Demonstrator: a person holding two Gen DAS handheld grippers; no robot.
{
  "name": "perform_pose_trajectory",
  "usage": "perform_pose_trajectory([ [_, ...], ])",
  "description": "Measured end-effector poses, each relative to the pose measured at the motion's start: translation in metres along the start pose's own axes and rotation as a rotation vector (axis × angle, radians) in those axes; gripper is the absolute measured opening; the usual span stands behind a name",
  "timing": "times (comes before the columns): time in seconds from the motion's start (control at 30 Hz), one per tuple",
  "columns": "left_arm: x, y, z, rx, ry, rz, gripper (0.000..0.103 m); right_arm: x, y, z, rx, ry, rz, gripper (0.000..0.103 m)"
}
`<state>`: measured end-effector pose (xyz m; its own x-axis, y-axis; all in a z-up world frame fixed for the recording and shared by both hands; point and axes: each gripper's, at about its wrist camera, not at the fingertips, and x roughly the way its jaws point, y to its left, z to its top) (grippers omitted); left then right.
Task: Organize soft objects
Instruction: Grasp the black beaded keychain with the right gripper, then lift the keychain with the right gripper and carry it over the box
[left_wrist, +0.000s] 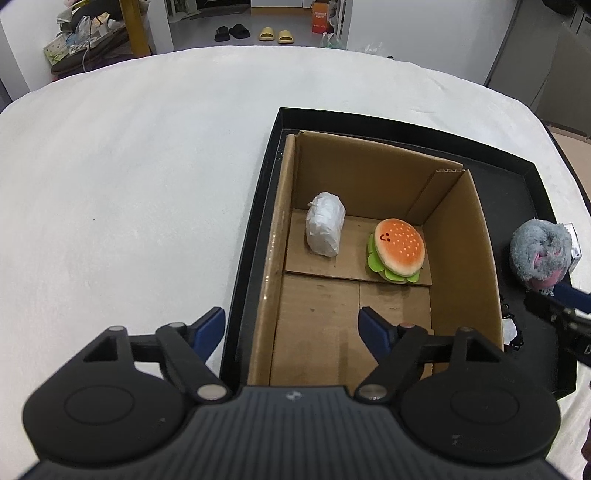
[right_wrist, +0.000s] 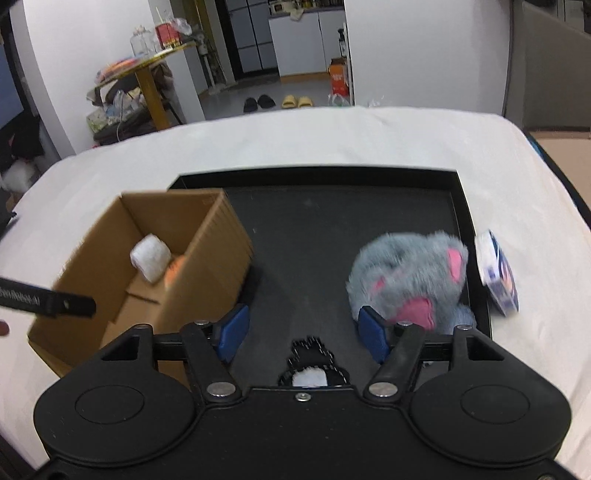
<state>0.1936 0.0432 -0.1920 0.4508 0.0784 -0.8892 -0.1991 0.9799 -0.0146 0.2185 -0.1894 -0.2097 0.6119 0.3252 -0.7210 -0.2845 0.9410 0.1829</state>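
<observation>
The burger plush (right_wrist: 174, 272) is mostly hidden behind the wall of the cardboard box (right_wrist: 218, 266) in the right wrist view, only an orange patch being seen. The grey plush (right_wrist: 406, 273) is smeared by motion blur, and its lower edge is covered by a blue finger pad (right_wrist: 373, 334). A small black and white object (right_wrist: 314, 369) is partly hidden by the gripper body and cannot be identified. In the left wrist view the right gripper (left_wrist: 561, 314) is cut off by the frame edge
</observation>
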Motion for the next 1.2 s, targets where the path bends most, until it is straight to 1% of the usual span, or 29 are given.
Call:
perform_pose_trajectory([
  [0.23, 0.004, -0.006, 0.001, 0.002, 0.001, 0.019, 0.083, 0.013, -0.012, -0.015, 0.006, 0.050, 0.010, 0.065],
  [0.37, 0.005, -0.010, 0.001, -0.004, 0.003, 0.036, 0.083, 0.022, -0.018, -0.020, 0.015, 0.076, 0.018, 0.065],
  [0.53, 0.004, -0.017, 0.002, 0.004, -0.002, 0.030, 0.084, 0.029, -0.016, -0.031, -0.008, 0.113, 0.013, 0.065],
  [0.6, 0.005, -0.018, 0.001, 0.007, -0.001, 0.032, 0.084, 0.030, -0.016, -0.035, -0.014, 0.119, 0.016, 0.063],
  [0.63, 0.006, -0.019, 0.001, 0.007, 0.000, 0.032, 0.084, 0.030, -0.017, -0.037, -0.015, 0.122, 0.014, 0.059],
  [0.67, 0.006, -0.019, 0.000, 0.007, 0.002, 0.032, 0.084, 0.031, -0.017, -0.039, -0.013, 0.125, 0.013, 0.052],
  [0.73, 0.005, -0.019, 0.000, 0.004, 0.001, 0.032, 0.084, 0.033, -0.019, -0.039, -0.003, 0.124, 0.016, 0.047],
  [0.77, 0.006, -0.019, 0.000, 0.003, 0.001, 0.032, 0.084, 0.032, -0.018, -0.039, -0.006, 0.123, 0.019, 0.039],
  [0.8, 0.005, -0.019, -0.001, 0.003, 0.001, 0.033, 0.084, 0.031, -0.017, -0.039, -0.011, 0.125, 0.027, 0.037],
  [0.97, 0.006, -0.019, -0.002, 0.006, 0.006, 0.036, 0.084, 0.026, -0.015, -0.039, -0.008, 0.117, 0.021, 0.029],
  [1.2, 0.005, -0.016, -0.002, -0.005, 0.000, 0.041, 0.084, 0.013, -0.021, -0.030, 0.008, 0.077, 0.006, 0.029],
])
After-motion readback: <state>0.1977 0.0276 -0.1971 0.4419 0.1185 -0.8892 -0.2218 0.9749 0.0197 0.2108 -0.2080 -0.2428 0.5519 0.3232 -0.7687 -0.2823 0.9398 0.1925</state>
